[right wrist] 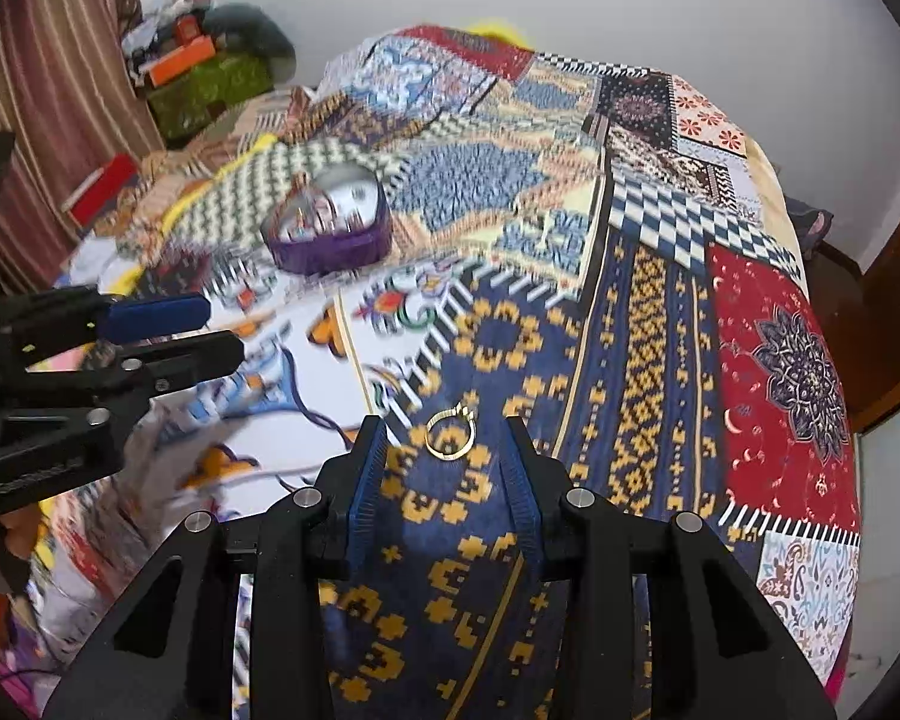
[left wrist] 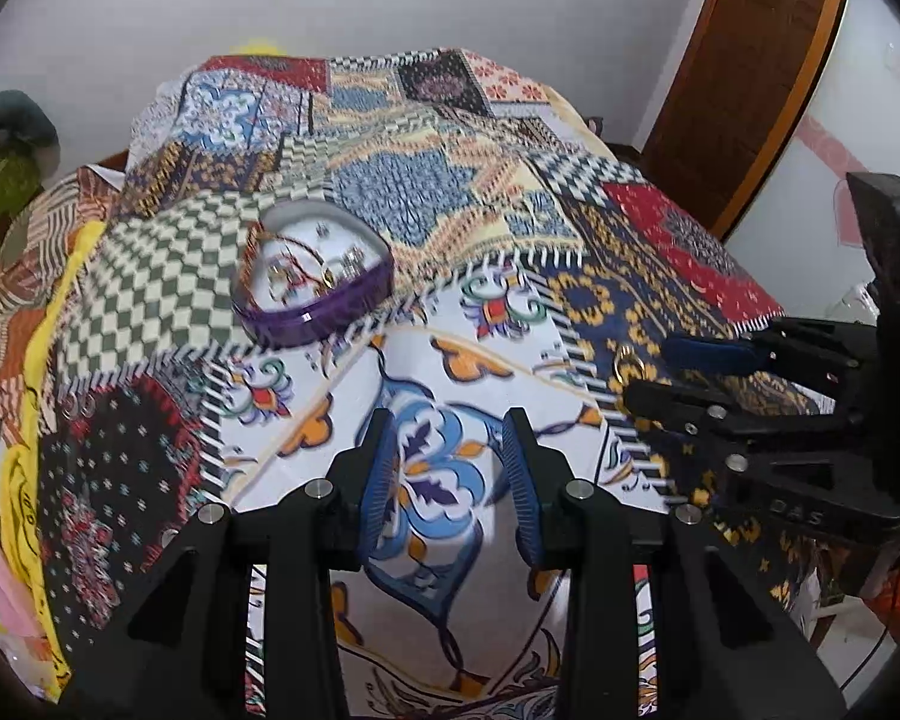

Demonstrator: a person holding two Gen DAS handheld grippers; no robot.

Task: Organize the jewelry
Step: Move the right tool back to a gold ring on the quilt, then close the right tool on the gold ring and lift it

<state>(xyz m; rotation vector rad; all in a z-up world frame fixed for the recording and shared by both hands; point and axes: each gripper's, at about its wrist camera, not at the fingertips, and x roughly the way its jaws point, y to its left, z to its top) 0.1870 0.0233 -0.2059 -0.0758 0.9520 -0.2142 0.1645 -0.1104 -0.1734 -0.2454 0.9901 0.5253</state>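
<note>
**Gold ring between the right claw's pads, jewelry box farther up the bed**

A thin gold ring [right wrist: 450, 433] with a small raised setting on its far edge lies flat on the patchwork bedspread [right wrist: 642, 324], on a navy patch with yellow blocky flowers. It sits between the tips of the right claw [right wrist: 444, 426], whose ribbed blue pads [right wrist: 366, 480] stand apart on either side without touching it; the claw is released.

The left claw [left wrist: 450, 420] is also spread wide and holds nothing, hovering over a white patch printed with blue and orange scrollwork.

Farther away and to the left sits a purple heart-shaped box [left wrist: 315, 276] with a glossy wall and a pale lining. Inside it lies a tangle of gold chains and small pieces, too blurred to tell apart.

The right wrist view shows the ring clearly; in the left wrist view only a gold glint appears beside the right claw's black fingers at the right edge. The left view alone shows the box's contents with any sharpness. The right view shows a striped curtain [right wrist: 48, 60] and stacked clutter at far left; the left view shows a brown wooden door [left wrist: 750, 60] at far right.
</note>
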